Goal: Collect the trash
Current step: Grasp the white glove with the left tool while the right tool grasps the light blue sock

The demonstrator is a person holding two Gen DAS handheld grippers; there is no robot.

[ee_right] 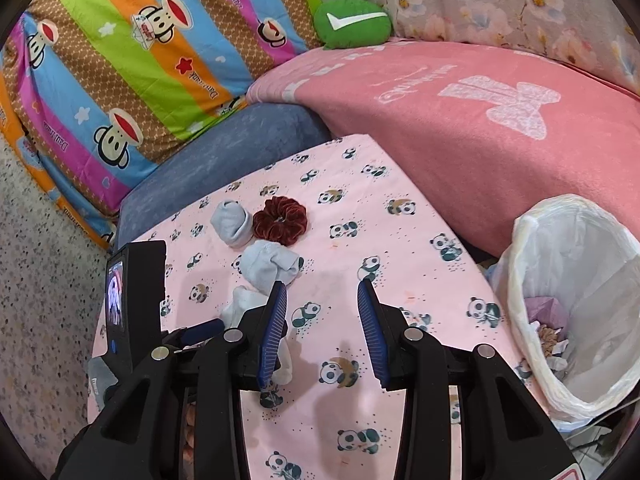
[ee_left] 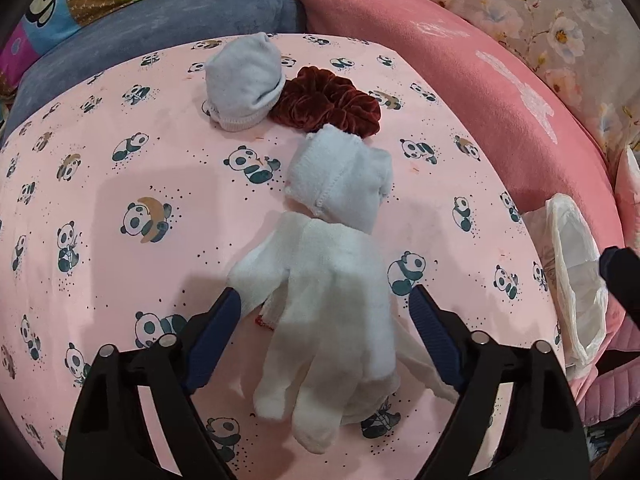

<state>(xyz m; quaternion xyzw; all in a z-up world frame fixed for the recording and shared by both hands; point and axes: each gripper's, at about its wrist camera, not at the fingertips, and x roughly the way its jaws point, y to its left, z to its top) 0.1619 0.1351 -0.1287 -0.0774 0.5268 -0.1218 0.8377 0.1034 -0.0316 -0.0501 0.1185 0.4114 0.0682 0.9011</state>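
Note:
A white glove [ee_left: 332, 320] lies on the pink panda-print cloth [ee_left: 120, 200]. My left gripper [ee_left: 325, 292] is open and straddles it; the left pad brushes its edge and the right pad stands clear. Beyond it lie a light blue sock bundle [ee_left: 340, 176], a dark red scrunchie [ee_left: 328, 100] and a second sock bundle [ee_left: 244, 84]. In the right wrist view my right gripper [ee_right: 322, 290] is open over bare cloth, holding nothing, with the socks [ee_right: 268, 264] and scrunchie [ee_right: 280, 220] to its upper left. A bin with a white bag liner [ee_right: 568, 300] stands at the right and holds crumpled scraps.
A pink blanket [ee_right: 440, 128] rises behind the cloth, with a blue cushion [ee_right: 224, 148] and a striped cartoon pillow [ee_right: 120, 60] at the back left. A green cushion [ee_right: 352, 20] sits further back. Speckled floor [ee_right: 40, 280] lies off the left edge.

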